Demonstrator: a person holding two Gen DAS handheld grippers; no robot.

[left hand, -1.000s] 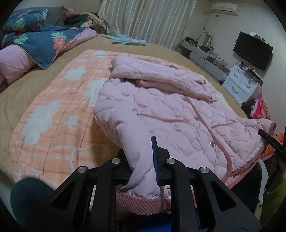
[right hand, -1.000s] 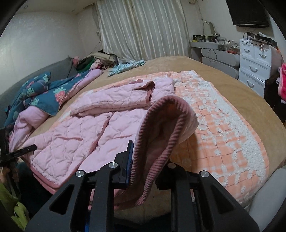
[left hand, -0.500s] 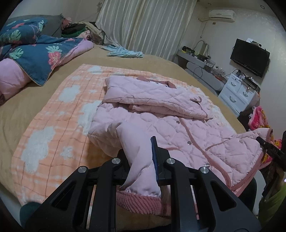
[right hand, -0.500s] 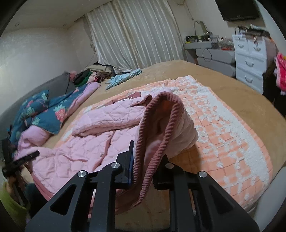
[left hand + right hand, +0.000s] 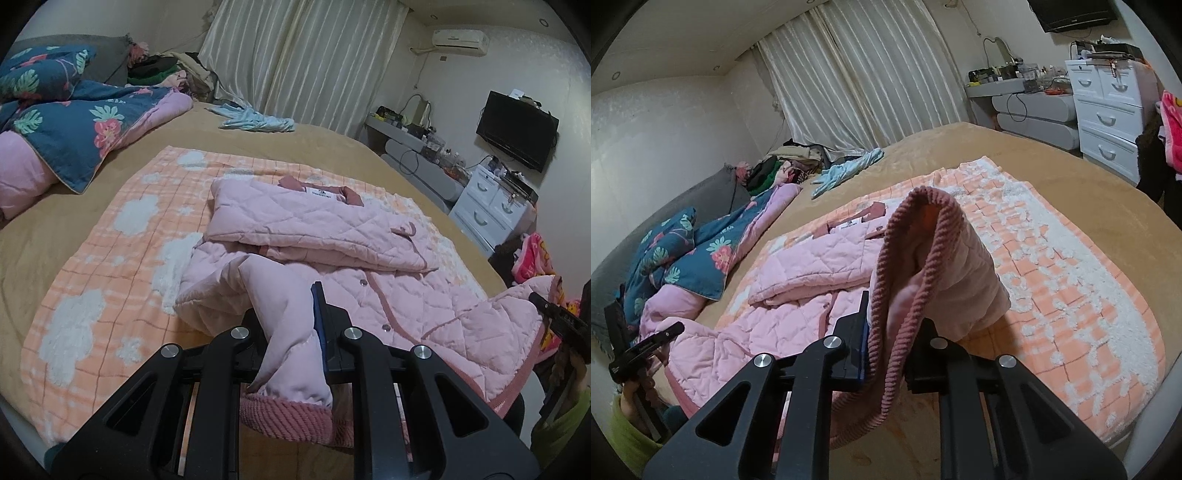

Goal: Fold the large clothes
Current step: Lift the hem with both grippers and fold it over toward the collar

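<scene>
A pink quilted jacket [image 5: 388, 295] lies on an orange-and-white checked blanket [image 5: 110, 258] on the bed, its upper part folded over near the collar. My left gripper [image 5: 291, 332] is shut on the jacket's lower left hem corner with its ribbed edge [image 5: 288, 417]. My right gripper [image 5: 890, 343] is shut on the lower right hem, whose ribbed pink edge [image 5: 923, 221] arches above the jaws. The jacket also shows in the right wrist view [image 5: 798, 291]. Both corners are lifted above the bed. Each gripper shows at the edge of the other's view.
A blue floral quilt [image 5: 74, 122] lies at the bed's left. A light blue garment [image 5: 255, 122] lies near the curtains. White drawers [image 5: 491, 210] and a TV [image 5: 517, 129] stand on the right. The brown bedspread [image 5: 1071, 177] surrounds the blanket.
Both grippers have risen with the hem corners and the jacket's lower part has lifted off the blanket. The view now looks further up the bed.
</scene>
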